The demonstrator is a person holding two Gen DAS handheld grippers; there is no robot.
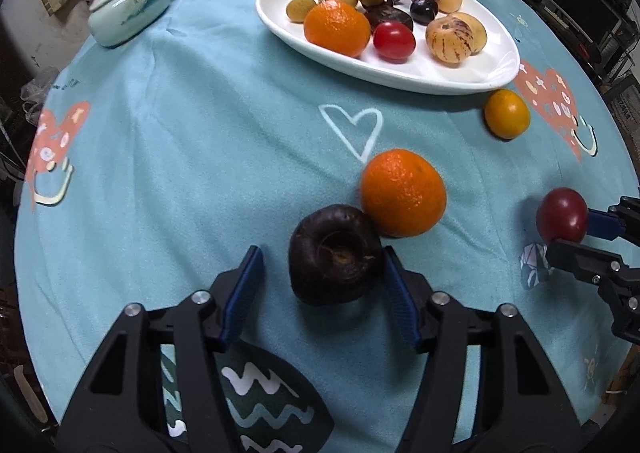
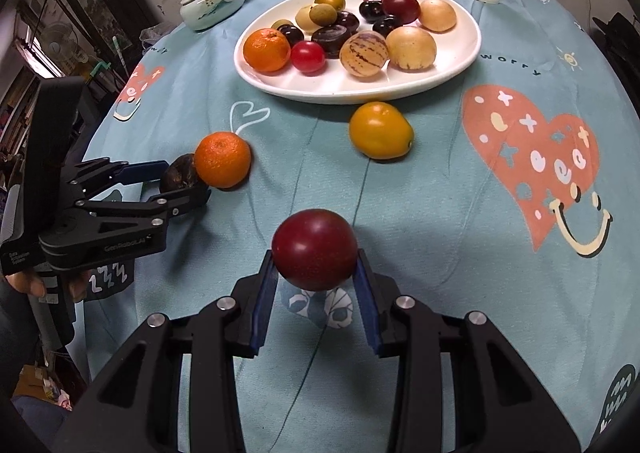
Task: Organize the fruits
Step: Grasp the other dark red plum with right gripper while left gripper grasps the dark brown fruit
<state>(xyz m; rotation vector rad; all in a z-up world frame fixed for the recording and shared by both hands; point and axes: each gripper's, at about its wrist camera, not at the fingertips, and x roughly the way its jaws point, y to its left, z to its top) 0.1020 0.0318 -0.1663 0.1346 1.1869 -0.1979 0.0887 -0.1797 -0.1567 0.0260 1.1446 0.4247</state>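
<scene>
On table: teal heart-print cloth (image 2: 420,193).

Dark red plum (image 2: 315,249): smooth, round, clamped between the right jaws, lifted just off the cloth. Dark brown wrinkled fruit (image 1: 335,254): dimpled side up, on the desk between the left jaws, right pad touching it, left pad apart. Orange (image 1: 403,192): touching that fruit, just beyond the left jaws' tips. Yellow-orange fruit (image 2: 380,130): well ahead of the right jaws, just beside the white plate (image 2: 460,65) heaped with mixed fruit.
</scene>
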